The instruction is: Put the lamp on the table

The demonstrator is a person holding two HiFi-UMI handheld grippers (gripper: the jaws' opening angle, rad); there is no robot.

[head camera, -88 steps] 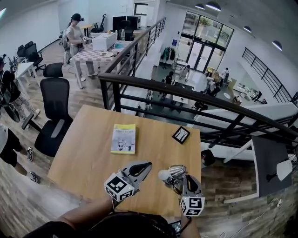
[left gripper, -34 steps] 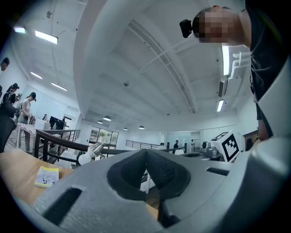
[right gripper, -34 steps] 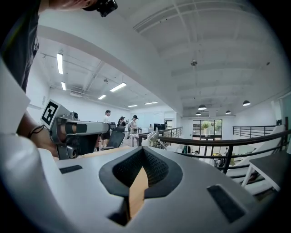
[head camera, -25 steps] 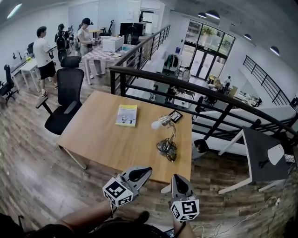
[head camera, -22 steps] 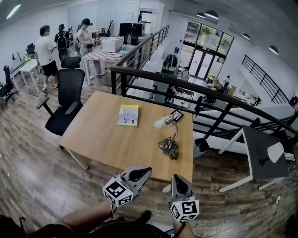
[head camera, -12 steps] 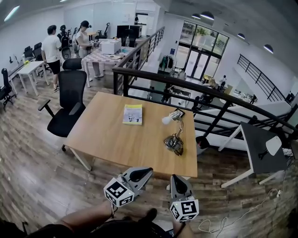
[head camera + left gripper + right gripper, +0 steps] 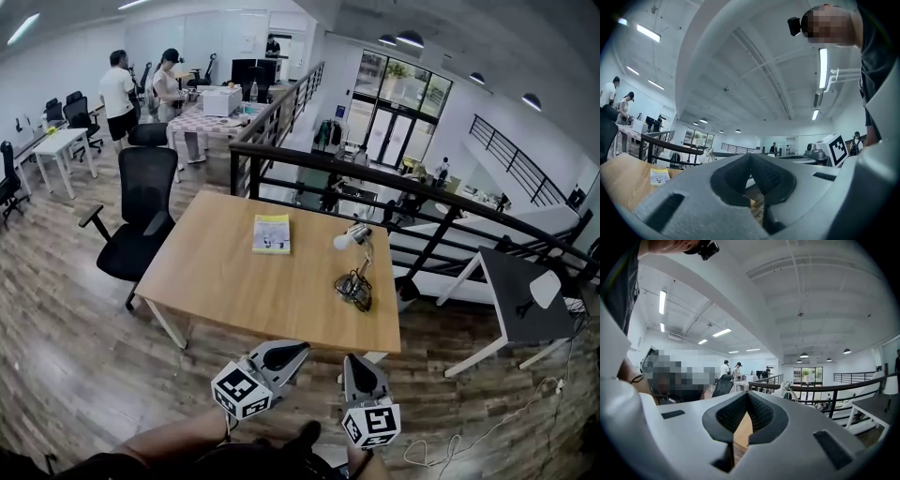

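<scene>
The lamp (image 7: 354, 281) stands on the wooden table (image 7: 234, 281) near its right end, its coiled base on the top and its white head (image 7: 347, 240) raised to the upper left. Both grippers hang in front of the table's near edge, well apart from the lamp. My left gripper (image 7: 300, 348) is shut with nothing in it, and my right gripper (image 7: 349, 360) is also shut and empty. In the left gripper view the closed jaws (image 7: 751, 157) point toward the table, with the lamp head (image 7: 708, 152) small beyond. The right gripper (image 7: 747, 394) view shows the lamp (image 7: 786, 386) far off.
A yellow booklet (image 7: 272, 234) lies on the table's far middle. A black office chair (image 7: 141, 220) stands left of the table, and a dark railing (image 7: 394, 183) runs behind it. A grey-topped side table (image 7: 516, 291) stands to the right. People stand at desks far back left.
3.5 s ago my right gripper was at the lamp over the table. Since then both grippers and the head view have drawn back from the table, and the lamp stays standing there.
</scene>
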